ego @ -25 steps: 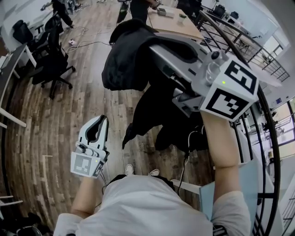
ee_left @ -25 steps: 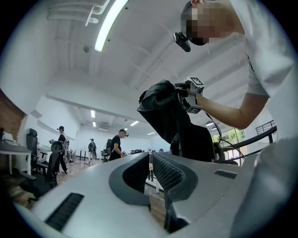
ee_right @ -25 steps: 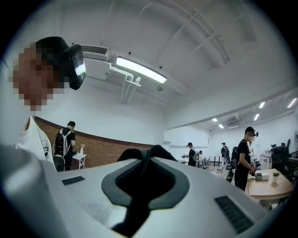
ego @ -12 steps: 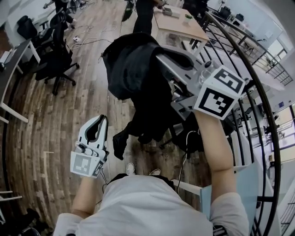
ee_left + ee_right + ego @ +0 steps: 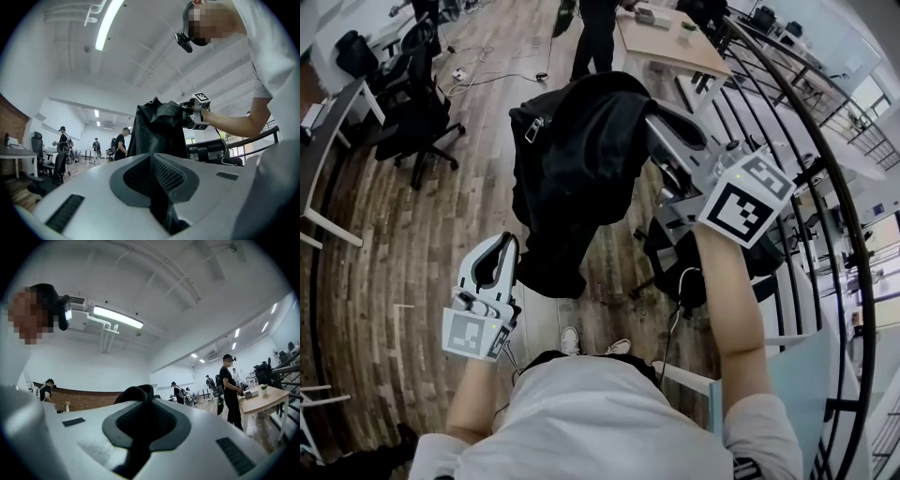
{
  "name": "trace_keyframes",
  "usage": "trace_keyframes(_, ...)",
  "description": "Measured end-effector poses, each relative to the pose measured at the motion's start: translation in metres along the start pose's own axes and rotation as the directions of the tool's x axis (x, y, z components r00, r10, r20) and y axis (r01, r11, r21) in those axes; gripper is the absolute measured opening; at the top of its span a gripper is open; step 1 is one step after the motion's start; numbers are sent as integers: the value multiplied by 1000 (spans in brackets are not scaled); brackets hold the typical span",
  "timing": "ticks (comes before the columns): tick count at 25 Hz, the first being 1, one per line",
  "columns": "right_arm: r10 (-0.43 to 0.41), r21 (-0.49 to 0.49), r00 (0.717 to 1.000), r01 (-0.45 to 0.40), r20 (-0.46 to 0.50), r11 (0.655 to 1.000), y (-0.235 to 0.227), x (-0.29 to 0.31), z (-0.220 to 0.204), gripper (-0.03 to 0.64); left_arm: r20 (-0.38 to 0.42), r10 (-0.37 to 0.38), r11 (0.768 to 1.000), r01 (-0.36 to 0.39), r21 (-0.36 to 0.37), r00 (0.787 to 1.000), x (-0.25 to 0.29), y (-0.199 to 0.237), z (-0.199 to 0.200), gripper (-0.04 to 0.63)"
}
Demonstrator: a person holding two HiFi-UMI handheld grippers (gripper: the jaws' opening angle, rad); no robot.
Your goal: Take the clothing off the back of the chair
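A black jacket (image 5: 572, 178) hangs in the air over the wooden floor, and my right gripper (image 5: 651, 124) is shut on its upper part. In the right gripper view a fold of black fabric (image 5: 136, 392) sticks up between the closed pads. A dark chair (image 5: 670, 253) stands under my right arm, largely hidden, and the jacket hangs to its left, apart from it. My left gripper (image 5: 501, 243) stays low at the left, shut and holding nothing. In the left gripper view the jacket (image 5: 157, 129) hangs straight ahead, with the right gripper (image 5: 193, 112) to its right.
A black office chair (image 5: 412, 122) and a desk (image 5: 319, 141) stand at the left. A wooden table (image 5: 670, 42) with a person (image 5: 595, 33) beside it is at the top. A curved black railing (image 5: 825, 187) runs along the right. My shoes (image 5: 570, 339) are just below the jacket's hem.
My right gripper has come down and nearer with the jacket. The jacket has swung left, away from the chair, and now hangs free. The left gripper has stayed put.
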State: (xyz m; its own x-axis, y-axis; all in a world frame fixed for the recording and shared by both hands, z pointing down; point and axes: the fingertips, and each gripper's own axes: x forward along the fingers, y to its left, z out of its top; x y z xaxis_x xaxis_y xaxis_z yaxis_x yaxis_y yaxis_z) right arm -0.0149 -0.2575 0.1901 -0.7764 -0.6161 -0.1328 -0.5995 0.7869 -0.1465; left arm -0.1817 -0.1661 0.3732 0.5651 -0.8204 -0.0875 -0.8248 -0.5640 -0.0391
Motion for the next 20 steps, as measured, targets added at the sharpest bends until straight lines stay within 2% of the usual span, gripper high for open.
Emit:
trace_keyframes(12, -117, -131, 993, 116, 1, 985, -2, -40, 4, 34, 13, -6, 1000, 6, -1, 1000, 15, -9, 6, 43)
trace_keyframes(20, -238, -163, 969, 245, 61, 956, -20, -98, 8, 34, 20, 25, 1000, -25, 17, 999, 19, 0, 9, 43)
